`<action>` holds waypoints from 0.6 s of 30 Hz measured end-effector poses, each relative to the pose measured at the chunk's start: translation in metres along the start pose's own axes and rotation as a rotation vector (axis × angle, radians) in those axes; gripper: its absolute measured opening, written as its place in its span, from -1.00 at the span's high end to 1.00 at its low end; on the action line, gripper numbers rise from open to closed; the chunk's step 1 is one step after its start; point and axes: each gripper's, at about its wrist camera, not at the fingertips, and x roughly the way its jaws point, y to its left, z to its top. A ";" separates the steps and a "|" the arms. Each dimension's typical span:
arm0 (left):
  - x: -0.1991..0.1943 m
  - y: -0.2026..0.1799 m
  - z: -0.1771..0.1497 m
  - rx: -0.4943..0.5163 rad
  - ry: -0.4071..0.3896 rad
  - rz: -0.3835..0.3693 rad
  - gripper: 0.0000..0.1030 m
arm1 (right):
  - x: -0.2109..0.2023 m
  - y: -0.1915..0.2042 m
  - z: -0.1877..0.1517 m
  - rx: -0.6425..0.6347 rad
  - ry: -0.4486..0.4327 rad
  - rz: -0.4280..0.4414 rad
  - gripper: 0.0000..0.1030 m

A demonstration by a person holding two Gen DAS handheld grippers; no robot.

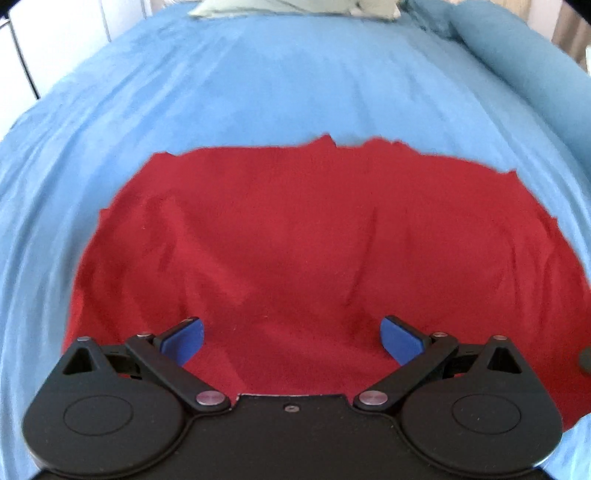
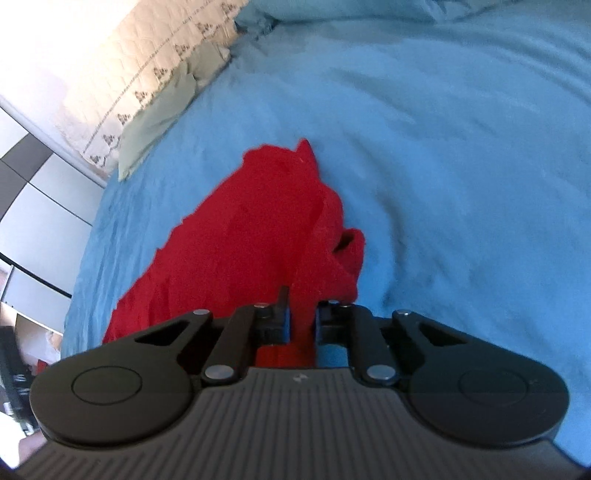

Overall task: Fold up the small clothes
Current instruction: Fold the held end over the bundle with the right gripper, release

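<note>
A red garment lies spread on a blue bedsheet. My left gripper is open, its blue pads wide apart just above the garment's near part, holding nothing. In the right wrist view the same red garment stretches away from the gripper, with a bunched fold at its right edge. My right gripper is shut on a strip of the garment's near edge, which runs between the two fingers.
A pale green cloth lies at the far edge of the bed, also seen in the right wrist view beside a patterned white quilt. A rolled blue cover sits at the right. White cupboards stand beyond the bed.
</note>
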 end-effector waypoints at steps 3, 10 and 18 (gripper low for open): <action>0.012 -0.008 0.000 0.036 0.017 -0.009 -1.00 | -0.009 0.020 0.002 -0.028 -0.032 0.004 0.51; 0.006 0.018 0.009 0.042 0.072 -0.078 -1.00 | -0.009 0.124 0.014 -0.236 -0.024 0.031 0.52; -0.040 0.140 -0.029 -0.025 0.113 -0.114 -1.00 | 0.008 0.286 -0.062 -0.827 0.116 0.360 0.54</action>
